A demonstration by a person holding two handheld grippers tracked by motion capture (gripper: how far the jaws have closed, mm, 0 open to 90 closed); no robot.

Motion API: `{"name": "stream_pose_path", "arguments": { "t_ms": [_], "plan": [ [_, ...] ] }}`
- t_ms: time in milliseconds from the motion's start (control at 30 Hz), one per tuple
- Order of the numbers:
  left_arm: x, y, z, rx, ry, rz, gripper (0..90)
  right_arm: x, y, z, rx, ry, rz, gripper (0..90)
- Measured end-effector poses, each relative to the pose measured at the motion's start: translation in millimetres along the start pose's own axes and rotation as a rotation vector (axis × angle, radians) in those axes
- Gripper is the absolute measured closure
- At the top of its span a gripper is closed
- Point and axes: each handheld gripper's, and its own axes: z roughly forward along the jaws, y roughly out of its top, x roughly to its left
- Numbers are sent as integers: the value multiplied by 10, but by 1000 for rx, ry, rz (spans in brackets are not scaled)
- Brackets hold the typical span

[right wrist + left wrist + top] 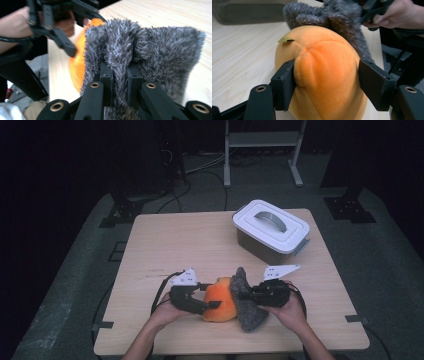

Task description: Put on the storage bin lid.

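High view: near the front edge of the table (pixel 165 235), an orange plush toy (pixel 221 300) is being held between both grippers. A grey furry cover (pixel 246 302) is being pinched tight by the right gripper (pixel 119 82). Around the toy, the left gripper (pixel 325 82) is being held open, its left pad touching. The cover is best being drawn steadily while the toy is being re-clamped firmly.

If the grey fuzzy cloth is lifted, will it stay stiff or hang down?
Probably floppy: the grey fuzzy cloth bunches into a fold where the right gripper pinches it. It looks light and not slippery, since its pile is shaggy. It drapes against the orange plush, so it may drag.
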Motion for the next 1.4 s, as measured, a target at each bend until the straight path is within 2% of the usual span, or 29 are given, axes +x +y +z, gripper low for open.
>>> {"name": "stream_pose_path", "arguments": {
  "t_ms": [100, 233, 267, 333, 400, 467, 533, 633, 700, 767, 867, 967, 1033, 1100, 1200, 1333, 1400],
  "plan": [
    [-9, -7, -6, 2, -2, 9, 356, -50, -29, -25, 19, -33, 9, 783],
    [-6, -1, -5, -11, 40, 0, 432, -36, -16, -68, 29, -55, 12, 791],
    [-5, 3, 0, -24, 48, -16, 440, -1, 14, -92, 26, -54, -1, 792],
    [3, 13, 12, -38, 65, -34, 442, 89, 79, -137, -22, -5, -26, 792],
    [8, 20, 21, -44, 71, -43, 441, 179, 119, -130, -26, 9, -64, 791],
    [7, 25, 24, -46, 70, -49, 421, 200, 96, -71, 3, 0, -81, 791],
    [-2, 26, 23, -44, 66, -36, 367, 161, 48, -11, 29, -6, -74, 791],
    [3, 30, 8, -49, 45, -29, 274, 101, 35, -16, 28, -19, -56, 790],
    [2, 28, 7, -48, 37, -27, 274, 54, 22, -40, 24, -42, -48, 790],
    [-9, 23, 16, -45, 40, -17, 326, 8, 7, -63, 26, -57, -28, 790],
    [-25, 26, 27, -42, 71, -5, 425, -3, 7, -69, 23, -61, -18, 789],
    [-10, 21, 15, -52, 86, -15, 478, 82, 57, -96, 5, -65, -46, 790],
    [-11, 20, 19, -59, 91, -23, 491, 140, 95, -108, -32, -25, -51, 790],
    [-16, 32, 22, -61, 95, -24, 496, 211, 119, -81, -26, -20, -81, 789],
    [-12, 27, 21, -57, 90, -32, 477, 209, 92, -24, 1, -32, -95, 789],
    [15, 23, 15, -60, 60, -48, 367, 92, 45, -37, 19, -54, -67, 787],
    [12, 22, 25, -56, 61, -44, 340, 32, 20, -56, 25, -67, -47, 787]
  ]
}}
